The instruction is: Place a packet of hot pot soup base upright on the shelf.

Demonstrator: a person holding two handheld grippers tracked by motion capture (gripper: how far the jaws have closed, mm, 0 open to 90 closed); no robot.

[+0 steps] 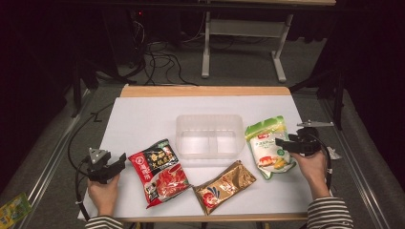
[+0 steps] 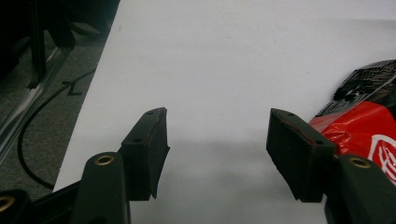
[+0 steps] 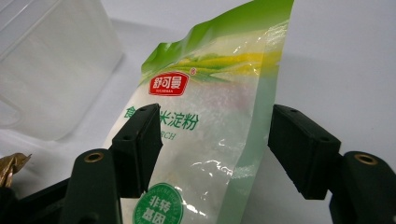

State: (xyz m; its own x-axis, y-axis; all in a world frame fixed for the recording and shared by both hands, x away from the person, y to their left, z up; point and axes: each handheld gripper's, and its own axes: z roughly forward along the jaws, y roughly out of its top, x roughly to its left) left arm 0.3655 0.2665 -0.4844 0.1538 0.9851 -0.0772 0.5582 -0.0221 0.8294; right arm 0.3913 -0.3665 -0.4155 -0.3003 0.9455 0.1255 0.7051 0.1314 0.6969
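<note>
Nothing is yet packed in the clear plastic container at the worktop's middle: the green starch pouch, near the right edge, is straddled unpinched by the spread right gripper, while the left gripper is held spread over bare worktop beside the red pouch, with the gold pouch untouched near the front edge.
</note>
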